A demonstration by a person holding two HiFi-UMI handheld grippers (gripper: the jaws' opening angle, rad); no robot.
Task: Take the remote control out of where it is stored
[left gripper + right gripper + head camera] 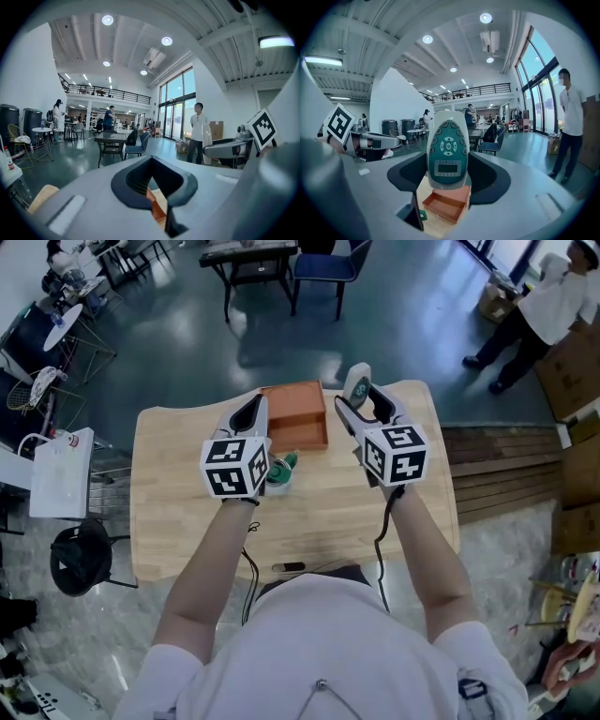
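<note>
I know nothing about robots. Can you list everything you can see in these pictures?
light wooden table: one, pale wood, below both grippers
shallow orange-brown open box: one, on the table's far side
small green-and-white object: one, on the table by the left gripper; partly hidden
thin black stick-like object: one, near the table's front edge
white-and-teal remote control: one, upright above the box
bystander in white shirt: one, far right
left gripper: grey, jaws together, empty
right gripper: grey, clamping the remote control

Your table point(178, 512) is light wood. An open orange box point(300, 413) sits on it at 12 o'clock. A small green thing point(284, 465) lies near the middle. A little dark stick point(289, 567) lies at 6 o'clock.
</note>
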